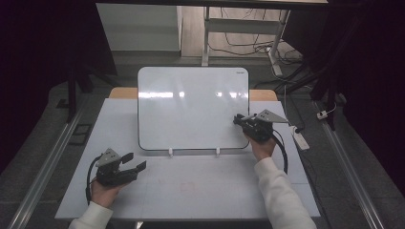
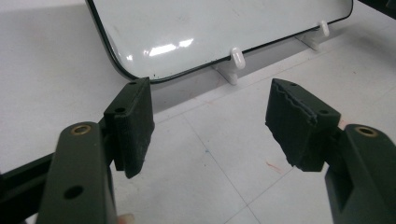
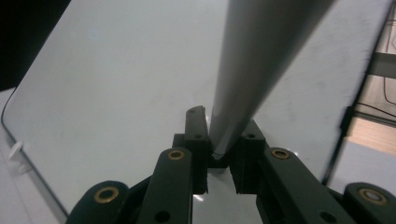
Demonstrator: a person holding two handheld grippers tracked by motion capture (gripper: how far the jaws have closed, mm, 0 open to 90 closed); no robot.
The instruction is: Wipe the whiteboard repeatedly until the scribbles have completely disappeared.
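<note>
The right hand-held gripper (image 3: 219, 140) clamps a grey pen (image 3: 252, 65) against the whiteboard (image 1: 191, 105) propped on the counter (image 1: 191, 186). The left hand-held gripper (image 1: 135, 162) hovers, jaws apart, near the board's lower left corner.

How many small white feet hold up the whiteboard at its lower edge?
2. One white foot sits under the whiteboard left of the middle of its lower edge; the other foot sits right of the middle. None seems hidden.
</note>
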